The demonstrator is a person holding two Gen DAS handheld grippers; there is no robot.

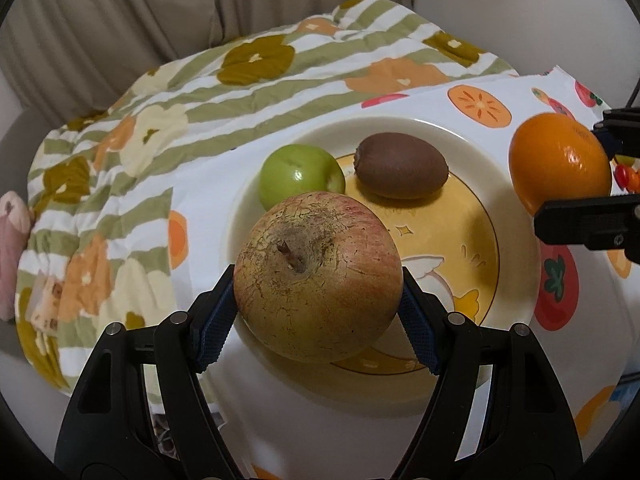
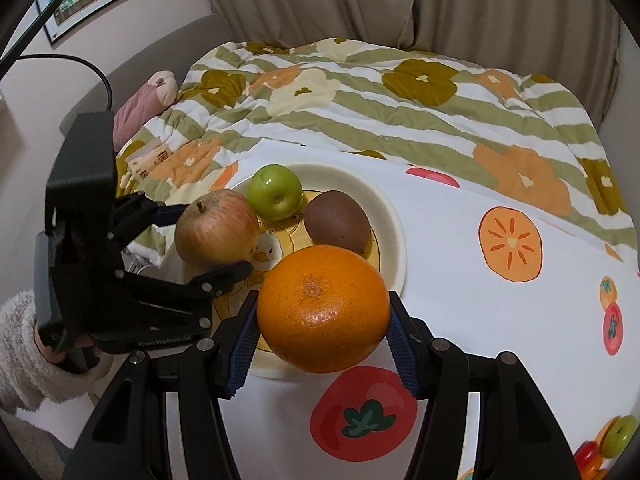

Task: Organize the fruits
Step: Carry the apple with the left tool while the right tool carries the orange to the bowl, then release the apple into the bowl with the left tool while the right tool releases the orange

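Left gripper (image 1: 318, 280) has its fingers clamped on the apple (image 1: 318, 276) over the plate (image 1: 516, 216). Right gripper (image 2: 323, 316) squeezes the orange (image 2: 323, 314) just beside it; the green apple (image 2: 275, 193) and kiwi (image 2: 337, 221) sit on the far side.

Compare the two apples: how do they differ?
The red-yellow apple is larger, with rough russeted skin; the green apple is smaller, smooth and glossy. The red-yellow apple is clamped in the left gripper over the plate; the green apple rests free on the plate beside the kiwi. Both sit stem end up.
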